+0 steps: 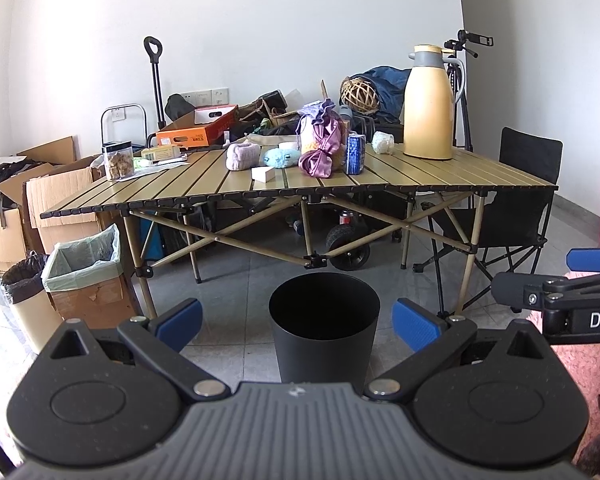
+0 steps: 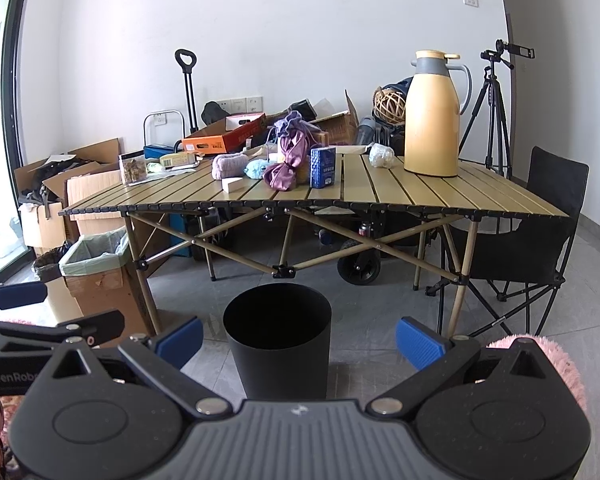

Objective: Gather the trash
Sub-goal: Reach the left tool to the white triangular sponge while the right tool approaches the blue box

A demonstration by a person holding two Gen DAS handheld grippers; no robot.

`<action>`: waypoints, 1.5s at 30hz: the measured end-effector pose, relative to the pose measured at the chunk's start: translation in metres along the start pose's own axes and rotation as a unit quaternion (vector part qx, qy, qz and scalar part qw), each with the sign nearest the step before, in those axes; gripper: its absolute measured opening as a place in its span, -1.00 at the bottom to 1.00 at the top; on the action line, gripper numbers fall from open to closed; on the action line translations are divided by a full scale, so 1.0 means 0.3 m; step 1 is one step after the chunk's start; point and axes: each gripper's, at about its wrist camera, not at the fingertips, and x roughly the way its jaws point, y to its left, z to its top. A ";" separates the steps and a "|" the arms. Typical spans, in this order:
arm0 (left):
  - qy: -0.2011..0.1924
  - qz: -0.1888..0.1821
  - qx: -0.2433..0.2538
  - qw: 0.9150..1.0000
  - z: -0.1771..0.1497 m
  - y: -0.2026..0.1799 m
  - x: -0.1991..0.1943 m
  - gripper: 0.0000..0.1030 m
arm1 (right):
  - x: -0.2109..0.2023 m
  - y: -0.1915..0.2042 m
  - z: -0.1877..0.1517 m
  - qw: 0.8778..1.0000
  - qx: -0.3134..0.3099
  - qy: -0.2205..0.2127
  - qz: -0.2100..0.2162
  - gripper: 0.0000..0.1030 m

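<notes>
- Directly ahead of me, the black bin (image 1: 324, 328) stood upright on the grey tiled floor, just in front of the bench (image 1: 440, 176); its mouth was round and dark, and I could not tell what lay inside.
- On the bench sat a white box (image 1: 263, 173), a blue carton (image 1: 355, 154), a purple cloth bundle (image 1: 320, 148), a crumpled white wad (image 1: 382, 142) and a tall yellow flask (image 1: 428, 104).
- My left gripper (image 1: 298, 320) hovered level above the floor, aimed at the bin, its jaws spread wide and holding nothing.
- My right gripper (image 2: 299, 338) hung alongside it, pointed the same way, jaws likewise wide apart and empty, with the bin showing between its blue pads (image 2: 418, 342).
</notes>
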 end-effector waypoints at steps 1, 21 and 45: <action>0.001 0.001 -0.001 1.000 0.005 0.000 0.006 1.00 | 0.002 0.006 -0.006 1.000 -0.001 0.000 0.000 1.00; -0.005 0.002 0.002 1.000 0.018 0.020 0.105 1.00 | 0.109 -0.035 0.037 1.000 0.003 -0.020 -0.004 1.00; -0.019 0.010 0.013 1.000 0.174 0.018 0.348 1.00 | 0.354 -0.089 0.166 1.000 0.008 -0.028 -0.002 1.00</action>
